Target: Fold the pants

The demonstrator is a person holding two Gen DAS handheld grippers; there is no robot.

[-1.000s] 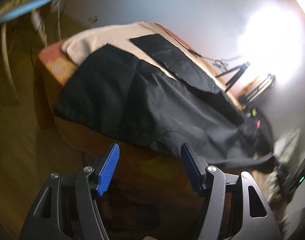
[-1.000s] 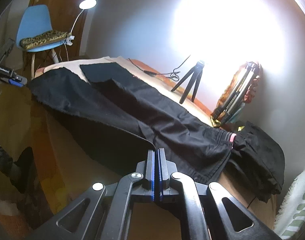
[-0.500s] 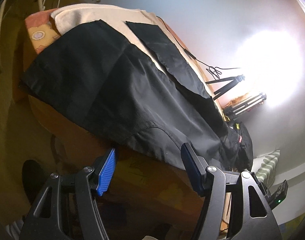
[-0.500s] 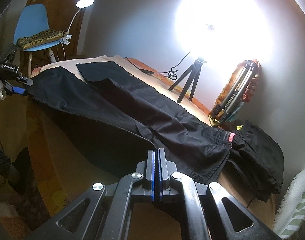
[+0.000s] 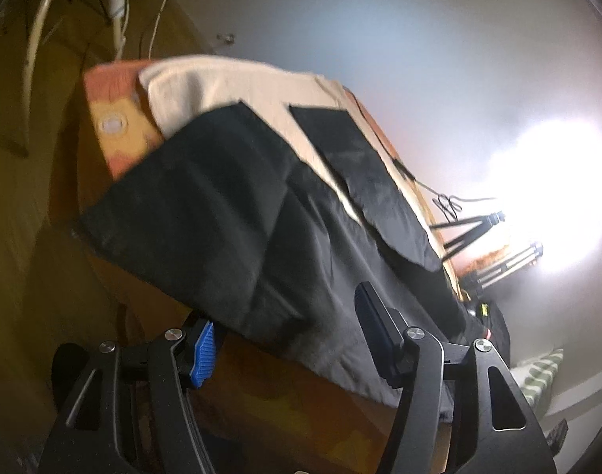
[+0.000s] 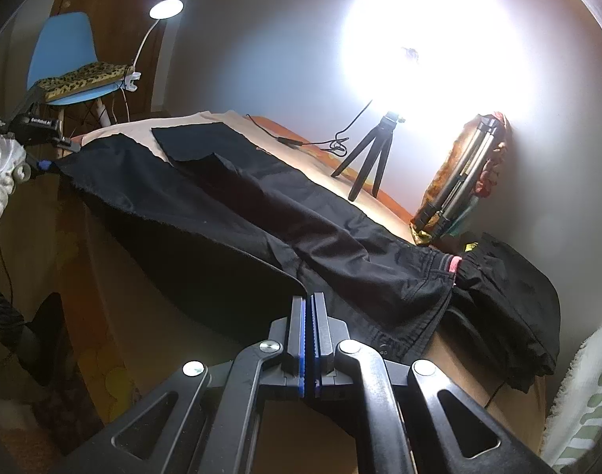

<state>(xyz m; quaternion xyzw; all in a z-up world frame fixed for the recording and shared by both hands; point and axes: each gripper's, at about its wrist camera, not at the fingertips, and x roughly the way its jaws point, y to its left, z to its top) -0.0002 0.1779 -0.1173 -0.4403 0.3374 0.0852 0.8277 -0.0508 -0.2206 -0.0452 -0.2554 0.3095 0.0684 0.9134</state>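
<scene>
Black pants (image 5: 237, 213) lie spread along an orange table, one leg hanging over the near edge; they also show in the right wrist view (image 6: 308, 233). My left gripper (image 5: 289, 335) is open, its jaws standing either side of the hanging edge of the near leg, the left pad partly behind the cloth. It also shows at the far left of the right wrist view (image 6: 44, 164), at the leg's end. My right gripper (image 6: 309, 316) is shut on the pants' near edge by the waist, which has a pink band (image 6: 454, 265).
A cream cloth (image 5: 237, 87) covers the table's far end. A small black tripod (image 6: 370, 158) with a bright lamp and a folded tripod (image 6: 458, 189) stand by the wall. Another dark garment (image 6: 510, 292) lies at the right end. A blue chair (image 6: 64, 67) stands behind.
My left gripper has come in to the hanging edge of the near pant leg, and the cloth now lies between its jaws. My right gripper stays shut and has hardly moved.
</scene>
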